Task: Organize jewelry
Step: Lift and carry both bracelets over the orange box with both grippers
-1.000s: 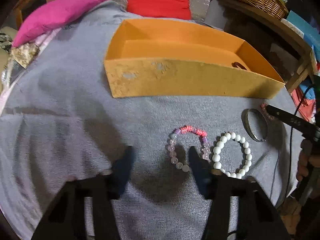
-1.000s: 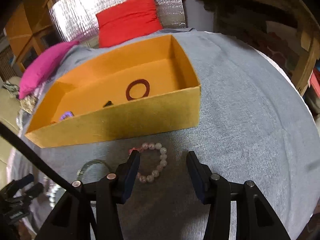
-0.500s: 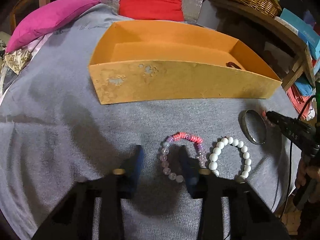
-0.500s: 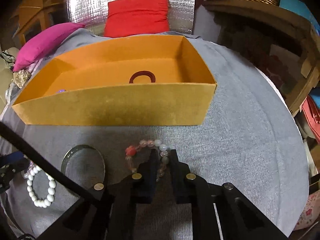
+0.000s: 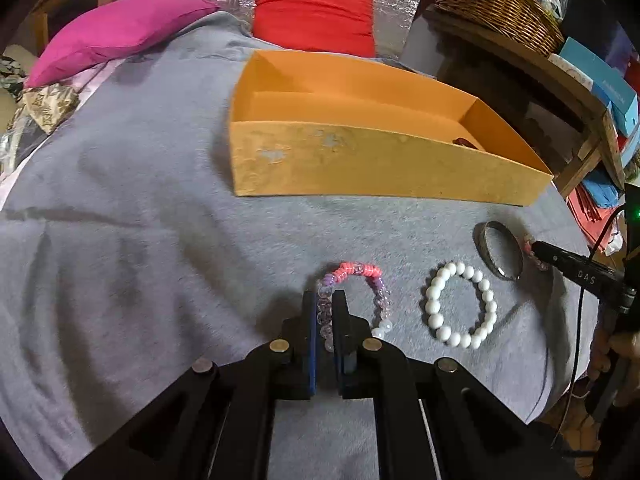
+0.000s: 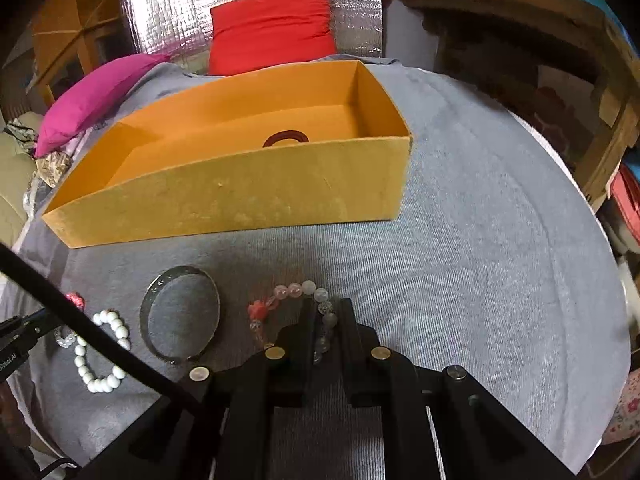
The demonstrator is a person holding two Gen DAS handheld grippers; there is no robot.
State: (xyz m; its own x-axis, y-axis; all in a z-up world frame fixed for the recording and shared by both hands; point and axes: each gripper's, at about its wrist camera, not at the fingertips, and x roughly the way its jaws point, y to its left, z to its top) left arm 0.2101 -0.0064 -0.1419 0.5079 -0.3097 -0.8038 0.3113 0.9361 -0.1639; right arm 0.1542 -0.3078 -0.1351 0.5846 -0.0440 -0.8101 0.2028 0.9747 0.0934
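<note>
In the left wrist view my left gripper (image 5: pixel 325 300) is shut on the near left side of a pink and purple bead bracelet (image 5: pixel 357 271) lying on the grey cloth. A white bead bracelet (image 5: pixel 460 306) and a silver bangle (image 5: pixel 498 250) lie to its right. In the right wrist view my right gripper (image 6: pixel 326 312) is shut on the right side of a clear bead bracelet with a red charm (image 6: pixel 298 292). The silver bangle (image 6: pixel 180 314) and white bracelet (image 6: pixel 100 350) lie to its left. An orange box (image 6: pixel 240 196) stands behind, with a dark ring (image 6: pixel 286 138) inside.
The orange box (image 5: pixel 360 164) stands on the grey cloth (image 5: pixel 140 240) beyond the bracelets. A magenta cushion (image 5: pixel 116 32) and a red cushion (image 5: pixel 314 12) lie at the far edge. A wooden shelf with a wicker basket (image 5: pixel 496 4) stands at the right.
Both grippers were open a second ago and have closed: the left onto the pink and purple bracelet, the right onto the clear bead bracelet. The bracelets still lie on the cloth.
</note>
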